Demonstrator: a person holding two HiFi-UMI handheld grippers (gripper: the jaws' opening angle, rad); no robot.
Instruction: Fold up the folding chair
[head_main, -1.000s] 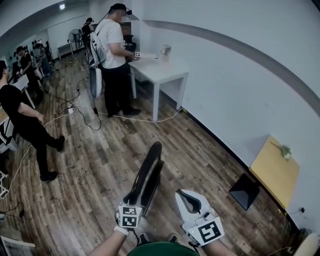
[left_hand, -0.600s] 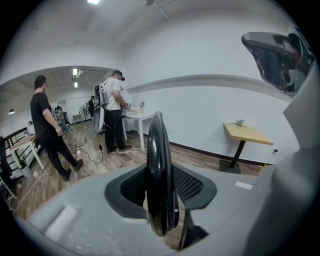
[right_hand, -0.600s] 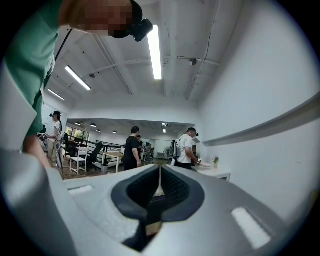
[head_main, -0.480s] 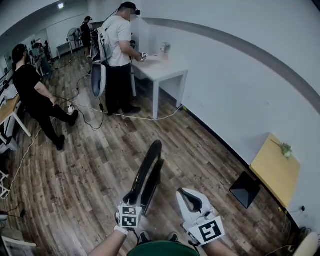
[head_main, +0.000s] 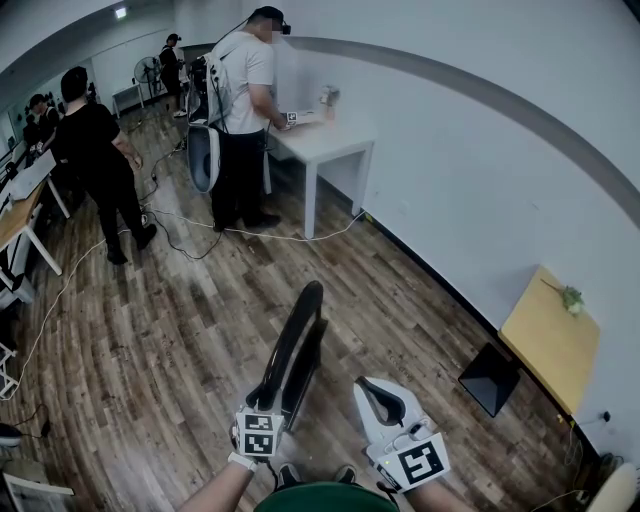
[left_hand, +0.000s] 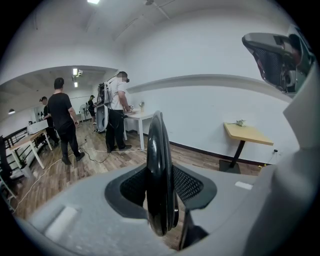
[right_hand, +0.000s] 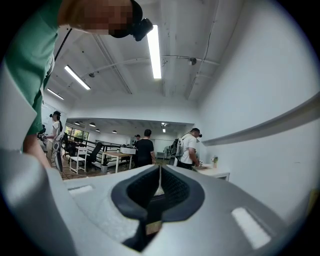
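While the left gripper (head_main: 266, 398) grips the near edge of the chair (head_main: 300, 345), which stands flat and upright on the wood floor (head_main: 170, 340) just ahead, the right gripper (head_main: 383, 402) hangs near its right, jaws pressed together on nothing.

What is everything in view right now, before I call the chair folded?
folding chair: one, black, folded flat, upright edge-on ahead above the wood floor
white table: one, white, against the wall far ahead
small table: one, yellow top, black base, by the same wall at right, small plant on it
people: at least four; white-shirted person at the white table, person in black to the left, others far back
cables: several, light, on the floor near the white table
left hand-held gripper: one, grey, shut on the folding chair
right hand-held gripper: one, grey, shut, empty
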